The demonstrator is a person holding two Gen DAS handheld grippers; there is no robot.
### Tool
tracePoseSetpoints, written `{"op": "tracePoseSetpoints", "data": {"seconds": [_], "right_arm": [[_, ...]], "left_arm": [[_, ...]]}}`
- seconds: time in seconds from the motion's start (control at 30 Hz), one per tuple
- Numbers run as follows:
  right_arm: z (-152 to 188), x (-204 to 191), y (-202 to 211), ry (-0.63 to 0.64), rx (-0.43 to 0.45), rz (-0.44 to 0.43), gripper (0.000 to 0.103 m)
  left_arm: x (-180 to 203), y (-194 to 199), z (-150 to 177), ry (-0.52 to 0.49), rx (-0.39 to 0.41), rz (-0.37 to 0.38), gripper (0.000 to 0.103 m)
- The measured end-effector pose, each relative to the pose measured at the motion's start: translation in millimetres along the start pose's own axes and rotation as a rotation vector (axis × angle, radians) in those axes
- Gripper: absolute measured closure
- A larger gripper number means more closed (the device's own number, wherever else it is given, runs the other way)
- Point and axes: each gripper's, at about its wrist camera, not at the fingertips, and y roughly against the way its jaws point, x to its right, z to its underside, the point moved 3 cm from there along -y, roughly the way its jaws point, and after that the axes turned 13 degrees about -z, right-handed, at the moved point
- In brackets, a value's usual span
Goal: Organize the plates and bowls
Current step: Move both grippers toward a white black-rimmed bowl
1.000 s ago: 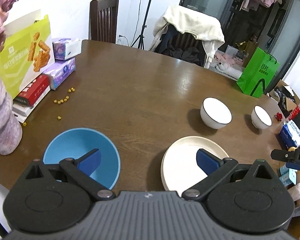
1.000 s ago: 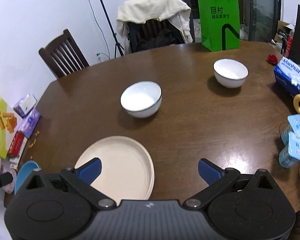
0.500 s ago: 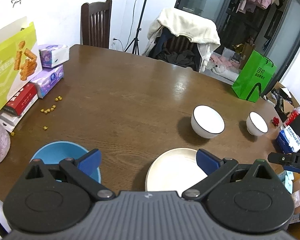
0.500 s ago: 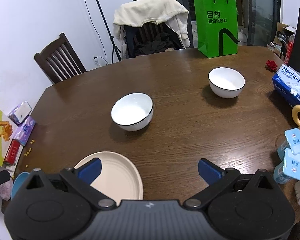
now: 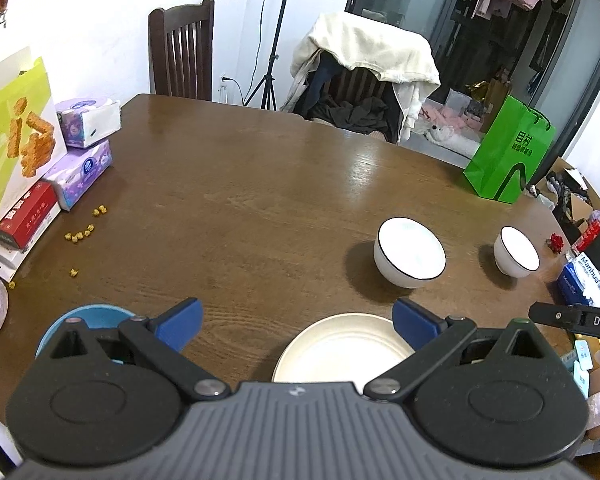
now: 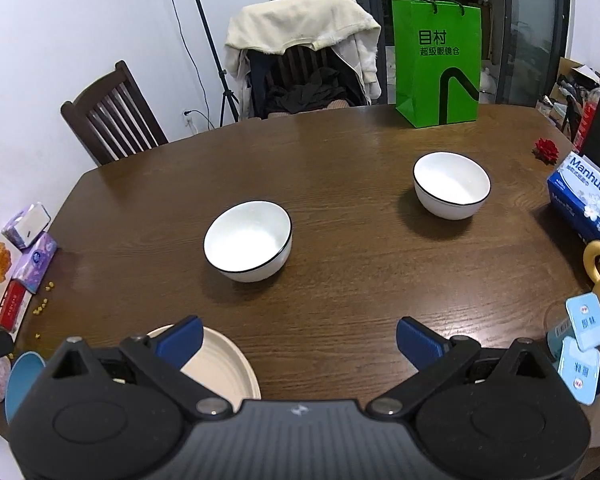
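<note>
Both the left gripper and right gripper hovered with fingers spread wide, empty, above the tabletop; cream plate at lower centre.

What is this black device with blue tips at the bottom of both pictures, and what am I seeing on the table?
A person holds a two-finger claw in each hand, each with a camera looking forward along its blue fingers. One picture comes from the left claw, the other from the right claw. Both claws are open and hold nothing. On the brown table lie two white bowls, the nearer bowl and the farther bowl, a cream plate and a blue bowl. Tissue packs and a green bag stand at the edges.
</note>
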Motion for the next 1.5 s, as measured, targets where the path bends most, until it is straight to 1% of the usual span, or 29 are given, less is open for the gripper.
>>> {"op": "tracePoseSetpoints", "data": {"seconds": [0.13,0.27,0.4,0.57,0.73,0.87,1.17,1.5], "right_arm": [[-8,5,-8,0.006,-0.007,0.008,0.0],[-17,14,-20,-0.006,-0.038,-0.022,0.0],[-22,23,-32,-0.009,-0.053,-0.023,0.0],[-29,34,-50,-0.021,-0.079,-0.04,0.0],[-30,41,-67,-0.026,-0.108,-0.057,0.001],[-34,47,-79,-0.014,-0.129,-0.039,0.001],[-46,64,-100,-0.03,-0.138,-0.041,0.001],[-64,76,-123,-0.047,-0.12,-0.03,0.001]], "left_arm": [[9,-7,-6,-0.005,-0.005,-0.006,0.0],[21,-14,-13,-0.009,-0.005,-0.01,0.0],[32,-23,-20,-0.015,-0.01,-0.016,0.0],[45,-39,-30,-0.005,-0.027,-0.027,0.0],[58,-53,-37,-0.016,-0.037,-0.035,0.0],[67,-64,-42,-0.017,-0.045,-0.038,0.0],[83,-87,-47,-0.028,-0.072,-0.049,0.0],[102,-118,-54,-0.044,-0.098,-0.058,0.0]]}}
